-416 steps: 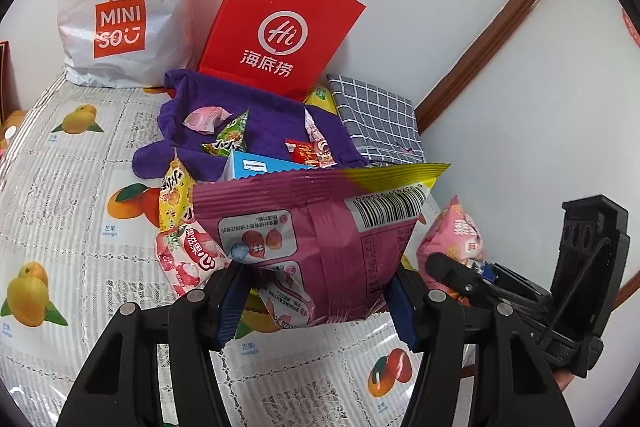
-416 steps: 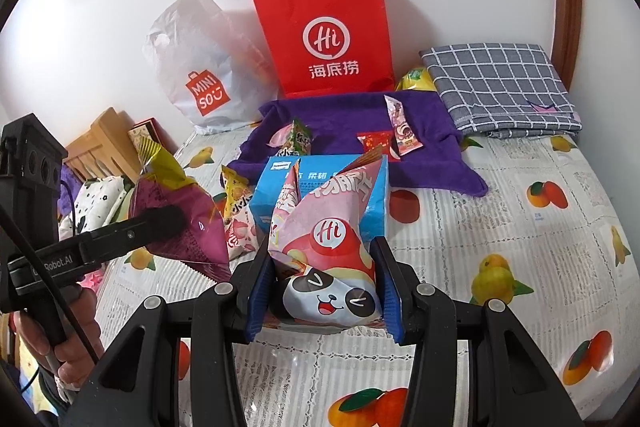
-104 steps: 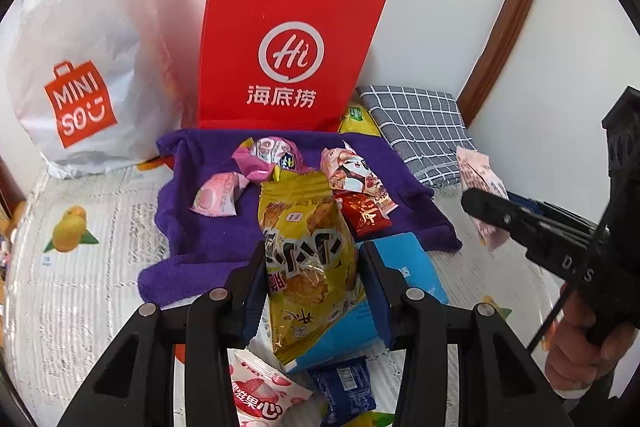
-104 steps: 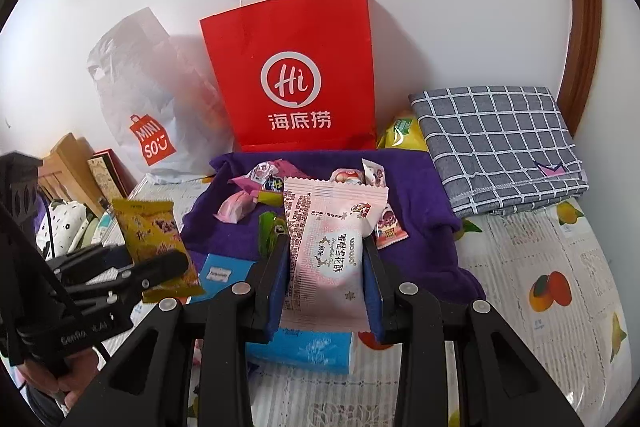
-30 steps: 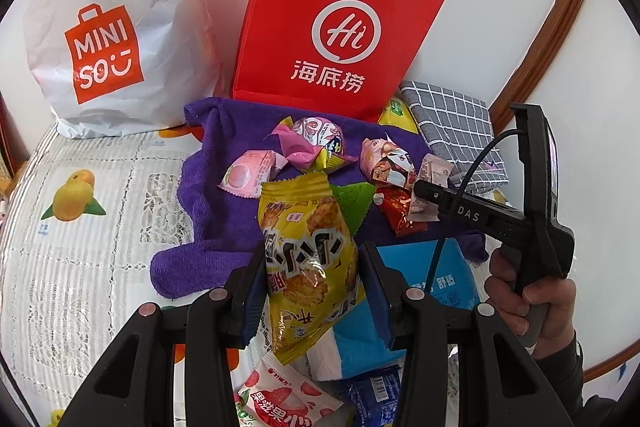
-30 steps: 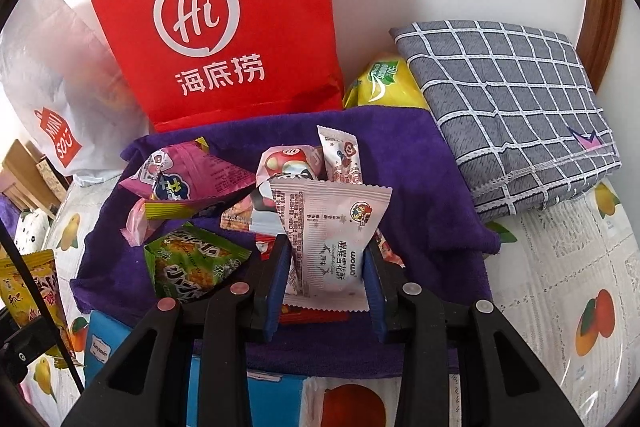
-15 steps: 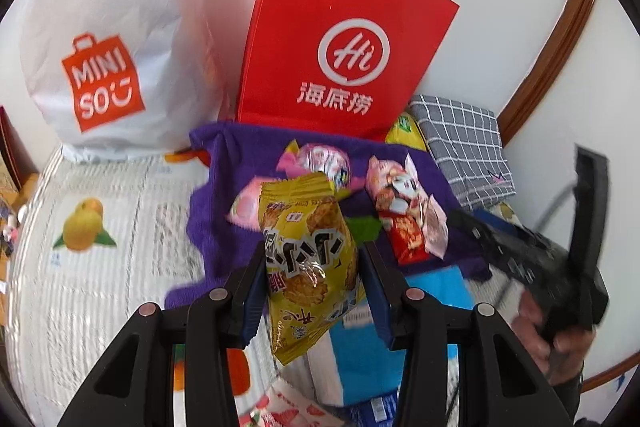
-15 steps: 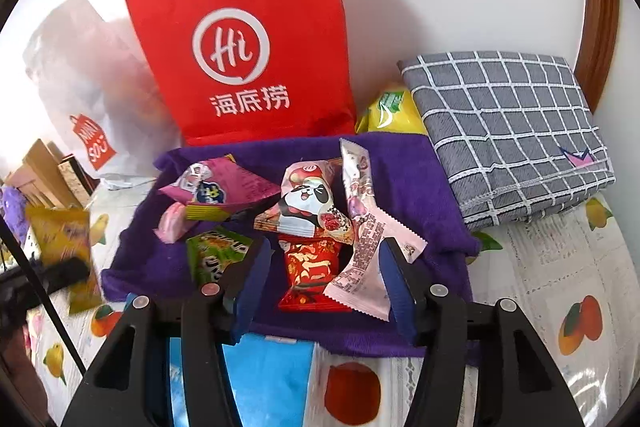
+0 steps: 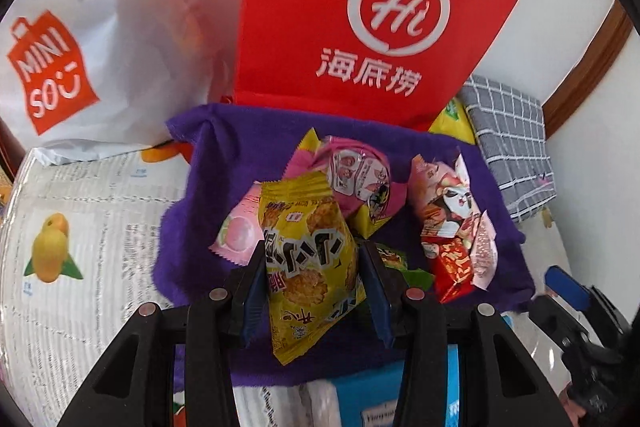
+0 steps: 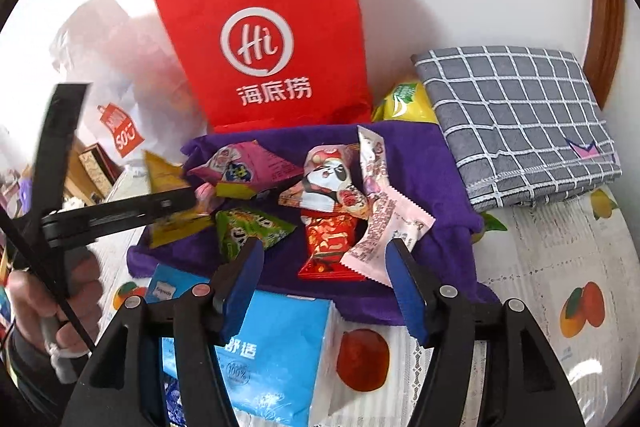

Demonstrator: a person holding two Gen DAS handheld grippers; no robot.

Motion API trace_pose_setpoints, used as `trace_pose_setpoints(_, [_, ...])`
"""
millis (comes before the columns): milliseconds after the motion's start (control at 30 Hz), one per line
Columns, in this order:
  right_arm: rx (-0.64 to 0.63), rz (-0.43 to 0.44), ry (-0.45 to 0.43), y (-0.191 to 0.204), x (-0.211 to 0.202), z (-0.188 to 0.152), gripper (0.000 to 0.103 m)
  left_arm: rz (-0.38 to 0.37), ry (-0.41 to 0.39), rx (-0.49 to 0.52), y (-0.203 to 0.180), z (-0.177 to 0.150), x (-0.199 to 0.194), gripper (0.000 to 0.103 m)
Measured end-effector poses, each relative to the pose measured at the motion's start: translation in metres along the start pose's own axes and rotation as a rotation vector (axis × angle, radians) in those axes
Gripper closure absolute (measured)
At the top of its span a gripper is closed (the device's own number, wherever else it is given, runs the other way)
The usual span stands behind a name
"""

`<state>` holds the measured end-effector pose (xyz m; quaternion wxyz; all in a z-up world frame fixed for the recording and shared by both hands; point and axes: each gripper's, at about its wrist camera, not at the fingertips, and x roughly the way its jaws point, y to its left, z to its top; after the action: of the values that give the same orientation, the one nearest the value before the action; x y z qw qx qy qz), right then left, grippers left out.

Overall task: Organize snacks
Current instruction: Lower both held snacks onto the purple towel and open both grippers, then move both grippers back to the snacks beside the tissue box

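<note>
A red paper bag (image 10: 272, 39) and a white plastic bag (image 9: 80, 27) stand against the wall behind the purple towel (image 10: 424, 163), with a folded grey checked cloth (image 10: 516, 107) to its right and a blue tissue pack (image 10: 280, 343) in front. Pink, green, red and panda packets crowd the towel. The left gripper (image 9: 312, 267), tilted steeply downward, clamps a yellow snack bag (image 9: 308, 251) above the towel's near side. The right gripper (image 10: 324, 275) has just been opening; its jaws stand apart over the towel's front edge, and the pale pink packet (image 10: 384, 223) lies free on the towel.
</note>
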<state>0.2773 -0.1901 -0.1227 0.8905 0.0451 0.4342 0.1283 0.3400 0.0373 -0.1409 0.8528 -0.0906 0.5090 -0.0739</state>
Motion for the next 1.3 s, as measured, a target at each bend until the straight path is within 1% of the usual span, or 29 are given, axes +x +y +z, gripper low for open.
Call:
trace_pose_setpoints(167, [-0.037,-0.019,0.019,0.004,0.005,-0.003,0.040,0.036,-0.006,0.023,-0.003,0.001,0.004,0.060])
trace_pose_setpoints(200, [-0.034,-0.015,0.025,0.004,0.005,-0.004,0.040,0.035,-0.005,0.023,-0.002,0.001,0.005,0.059])
trace_pose_setpoints(233, [-0.032,-0.013,0.029,0.004,0.005,-0.004,0.040,0.035,0.001,0.022,-0.001,0.002,0.005,0.056])
trace_pose_setpoints(300, [-0.032,-0.008,0.029,0.005,0.004,-0.004,0.040,0.034,0.014,0.016,0.001,0.002,0.004,0.044])
trace_pose_setpoints(400, [-0.039,-0.011,0.019,0.008,-0.002,-0.004,0.040,0.050,0.007,0.023,0.000,0.002,-0.002,0.038])
trace_pose_setpoints(467, [-0.043,-0.019,0.019,0.010,-0.007,-0.005,0.040,0.073,-0.003,0.033,0.001,0.000,-0.011,0.038])
trace_pose_setpoints(567, [-0.051,-0.043,0.017,0.014,-0.015,-0.006,0.040,0.074,-0.019,0.027,0.004,-0.004,-0.027,0.037])
trace_pose_setpoints(633, [-0.051,-0.082,0.024,0.018,-0.021,-0.008,0.033,0.067,-0.028,0.013,0.006,-0.008,-0.039,0.037])
trace_pose_setpoints(667, [-0.051,-0.125,0.027,0.022,-0.025,-0.010,0.028,0.060,-0.032,0.007,0.008,-0.010,-0.044,0.037])
trace_pose_setpoints(767, [-0.063,-0.214,0.033,0.030,-0.036,-0.016,0.027,0.045,-0.051,-0.002,0.012,-0.020,-0.064,0.037])
trace_pose_setpoints(867, [-0.077,-0.245,0.028,0.034,-0.048,-0.022,0.027,0.028,-0.066,-0.002,0.014,-0.032,-0.084,0.037])
trace_pose_setpoints(967, [-0.099,-0.234,0.001,0.039,-0.064,-0.030,0.027,0.017,-0.090,-0.001,0.015,-0.049,-0.104,0.037])
trace_pose_setpoints(1167, [-0.042,-0.170,-0.051,0.040,-0.096,-0.052,0.027,0.005,-0.123,-0.003,0.014,-0.083,-0.132,0.037])
trace_pose_setpoints(1300, [-0.018,-0.139,-0.030,0.042,-0.106,-0.066,0.027,0.022,-0.141,0.002,0.015,-0.103,-0.143,0.037])
